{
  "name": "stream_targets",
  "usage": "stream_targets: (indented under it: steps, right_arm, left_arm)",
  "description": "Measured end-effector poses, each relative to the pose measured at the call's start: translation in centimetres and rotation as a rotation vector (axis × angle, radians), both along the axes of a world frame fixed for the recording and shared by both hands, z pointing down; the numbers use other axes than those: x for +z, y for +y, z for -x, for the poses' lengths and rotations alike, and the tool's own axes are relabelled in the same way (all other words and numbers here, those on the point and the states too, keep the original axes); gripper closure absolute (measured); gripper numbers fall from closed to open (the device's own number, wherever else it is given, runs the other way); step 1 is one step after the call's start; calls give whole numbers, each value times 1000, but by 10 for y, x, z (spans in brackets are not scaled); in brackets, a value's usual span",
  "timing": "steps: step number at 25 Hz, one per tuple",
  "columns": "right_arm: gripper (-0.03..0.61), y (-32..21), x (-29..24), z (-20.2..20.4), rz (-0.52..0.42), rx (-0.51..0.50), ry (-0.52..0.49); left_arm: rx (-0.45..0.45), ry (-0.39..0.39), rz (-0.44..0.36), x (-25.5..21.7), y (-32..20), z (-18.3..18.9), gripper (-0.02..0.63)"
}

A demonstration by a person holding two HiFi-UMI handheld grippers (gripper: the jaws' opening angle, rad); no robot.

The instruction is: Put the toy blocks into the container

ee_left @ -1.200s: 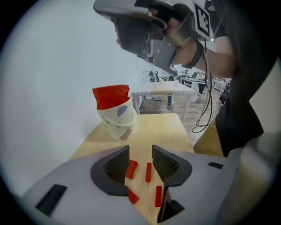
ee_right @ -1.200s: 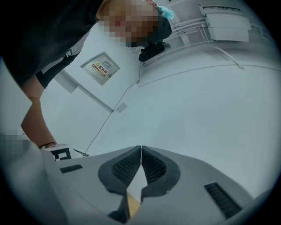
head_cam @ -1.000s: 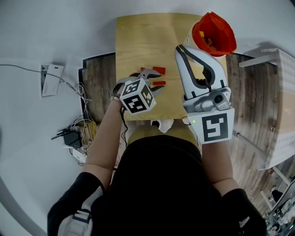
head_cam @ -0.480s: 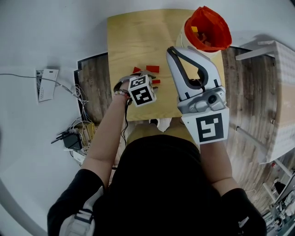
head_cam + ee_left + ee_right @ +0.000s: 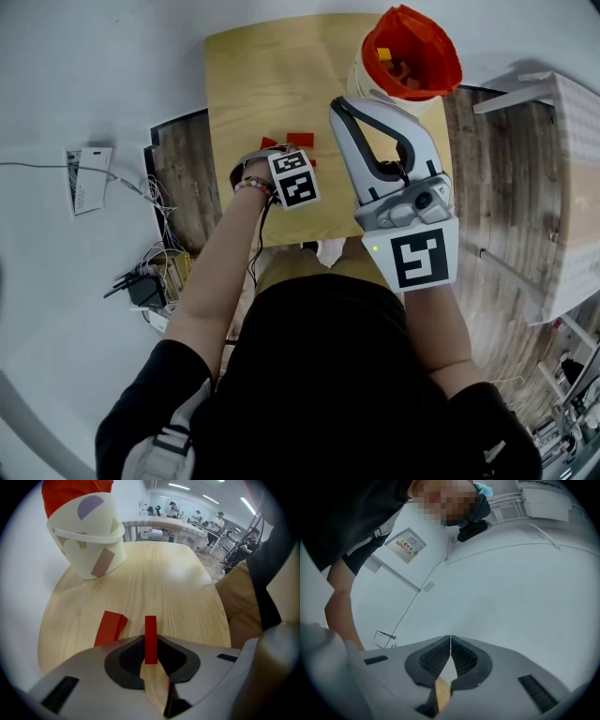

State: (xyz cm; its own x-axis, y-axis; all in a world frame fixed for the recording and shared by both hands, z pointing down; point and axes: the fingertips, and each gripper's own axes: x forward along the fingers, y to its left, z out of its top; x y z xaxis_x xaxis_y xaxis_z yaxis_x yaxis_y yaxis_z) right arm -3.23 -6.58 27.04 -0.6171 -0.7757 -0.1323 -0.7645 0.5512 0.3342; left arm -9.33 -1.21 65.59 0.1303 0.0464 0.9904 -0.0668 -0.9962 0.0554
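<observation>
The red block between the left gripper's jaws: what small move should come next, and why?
Probably a short lift straight up, once the grip is firm. The left gripper's jaws are closing on the thin red block, their tips already at its sides, and it stands on edge on the wooden table. The cream container stands farther back.

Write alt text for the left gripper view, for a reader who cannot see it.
The left gripper is closing its jaws on a thin red block over a light wooden table. A second red block lies just to its left, and a cream container with a red liner stands at the table's far left.
</observation>
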Motion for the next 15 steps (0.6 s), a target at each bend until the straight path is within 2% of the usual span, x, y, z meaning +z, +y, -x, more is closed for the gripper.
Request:
stream_targets:
  steps: [8, 12, 15]
  right_arm:
    - [549, 0, -1, 0, -5, -2, 3]
    - [549, 2, -9, 3, -20, -5, 14]
    - [549, 4, -18, 7, -36, -12, 20]
  left_arm:
    - [-12, 40, 32, -7, 2, -3, 535]
    - [-89, 146, 8, -35, -4, -10, 535]
    - [-148, 270, -66, -68, -12, -14, 535]
